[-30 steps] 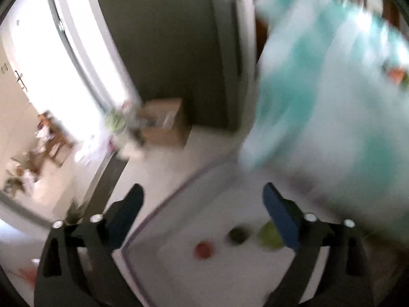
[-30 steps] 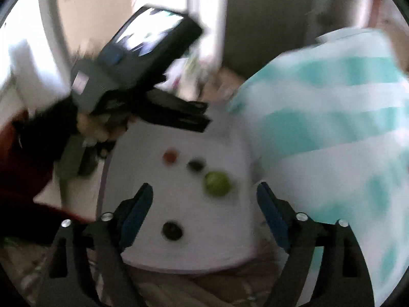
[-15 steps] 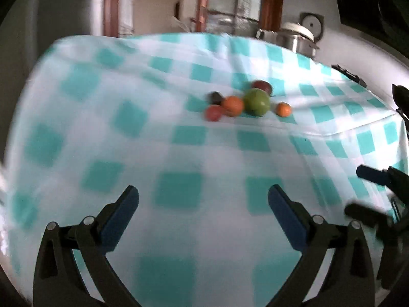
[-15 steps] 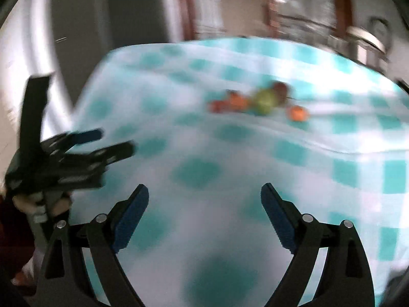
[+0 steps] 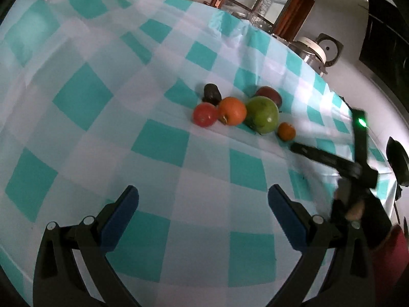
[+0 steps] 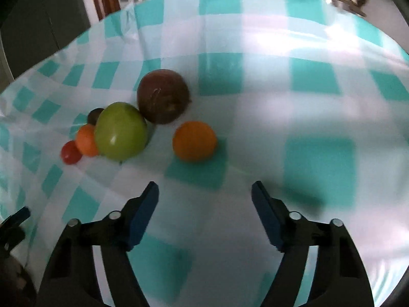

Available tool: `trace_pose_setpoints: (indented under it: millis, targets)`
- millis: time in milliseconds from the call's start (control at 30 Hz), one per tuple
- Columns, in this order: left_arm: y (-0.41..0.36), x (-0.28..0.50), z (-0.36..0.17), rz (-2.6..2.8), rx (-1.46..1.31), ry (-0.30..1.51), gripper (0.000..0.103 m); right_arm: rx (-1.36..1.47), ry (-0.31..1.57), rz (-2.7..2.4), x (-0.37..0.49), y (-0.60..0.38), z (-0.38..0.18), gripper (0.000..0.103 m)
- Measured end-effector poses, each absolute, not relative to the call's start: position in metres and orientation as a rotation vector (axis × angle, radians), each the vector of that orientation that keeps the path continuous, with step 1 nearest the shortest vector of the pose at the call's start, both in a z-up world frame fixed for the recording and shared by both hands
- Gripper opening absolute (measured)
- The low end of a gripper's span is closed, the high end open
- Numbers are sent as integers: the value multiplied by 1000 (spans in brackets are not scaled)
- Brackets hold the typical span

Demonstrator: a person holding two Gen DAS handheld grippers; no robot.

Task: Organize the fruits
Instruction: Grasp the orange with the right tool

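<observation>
The right gripper (image 6: 204, 194) hangs over the checked tablecloth (image 6: 281, 128) with its jaws spread wide and nothing between them. Just ahead lies a small orange fruit (image 6: 194, 140). Beyond it, to the left, a green fruit (image 6: 120, 131) touches a dark red-brown fruit (image 6: 163, 96), with an orange tomato (image 6: 85, 140), a red tomato (image 6: 70, 153) and a dark fruit (image 6: 94, 115) clustered behind it. The left gripper (image 5: 203, 198) is likewise spread and empty, well short of the same heap (image 5: 262, 114). All the fruit lies loose on the cloth.
</observation>
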State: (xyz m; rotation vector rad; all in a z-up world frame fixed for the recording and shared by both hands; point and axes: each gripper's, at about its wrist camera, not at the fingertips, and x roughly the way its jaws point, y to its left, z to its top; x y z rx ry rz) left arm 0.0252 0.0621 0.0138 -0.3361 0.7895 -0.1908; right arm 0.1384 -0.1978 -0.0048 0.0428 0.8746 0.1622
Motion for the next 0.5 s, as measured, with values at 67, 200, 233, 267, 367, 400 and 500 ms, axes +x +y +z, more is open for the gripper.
trace_pose_setpoints:
  millis: [67, 200, 233, 267, 367, 400, 500]
  targets:
    - [61, 24, 15, -195, -329, 794, 101, -15, 884, 156, 150, -184, -3, 70]
    - [62, 24, 15, -194, -332, 798, 101, -37, 907, 157, 170, -178, -7, 59]
    - [62, 24, 15, -194, -335, 799, 101, -33, 905, 144, 169, -179, -7, 49]
    - [63, 24, 14, -193, -339, 800, 101, -29, 903, 128, 166, -182, -6, 42]
    - [65, 25, 14, -186, -349, 800, 101, 98, 896, 176, 138, -195, -2, 42]
    - [64, 24, 14, -186, -347, 802, 101, 116, 877, 187, 124, -196, 1, 42]
    - [61, 24, 14, -203, -335, 812, 101, 185, 815, 231, 72, -197, 7, 42]
